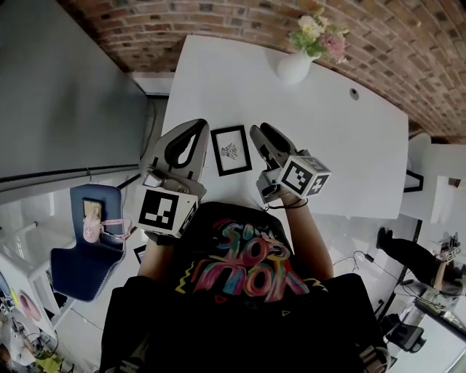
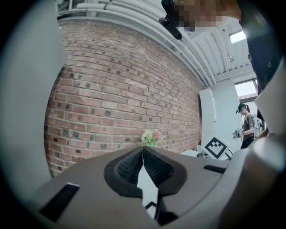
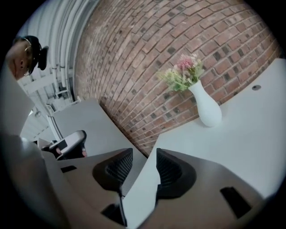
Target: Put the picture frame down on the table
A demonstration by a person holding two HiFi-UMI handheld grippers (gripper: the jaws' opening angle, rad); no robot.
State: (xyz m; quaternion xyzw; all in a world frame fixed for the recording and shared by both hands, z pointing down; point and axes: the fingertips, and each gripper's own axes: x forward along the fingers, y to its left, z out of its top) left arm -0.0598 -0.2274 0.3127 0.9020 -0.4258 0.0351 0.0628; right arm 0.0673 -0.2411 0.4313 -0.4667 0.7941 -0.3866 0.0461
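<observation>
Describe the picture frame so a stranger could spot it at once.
Start at the white table by the brick wall. Near its front edge, between the left tool and the right tool, lies the picture frame. It is the only flat, black-bordered rectangle there, with a small dark drawing on white; the white vase stands at the far edge.

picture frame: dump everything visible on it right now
The picture frame is a small portrait-format rectangle with a thin black border, a white mat and a small dark sketch in the middle; its material is unclear. It appears to lie flat, face up, on the white table, near the person's edge. It sits between the left gripper and the right gripper; neither touches it.
</observation>
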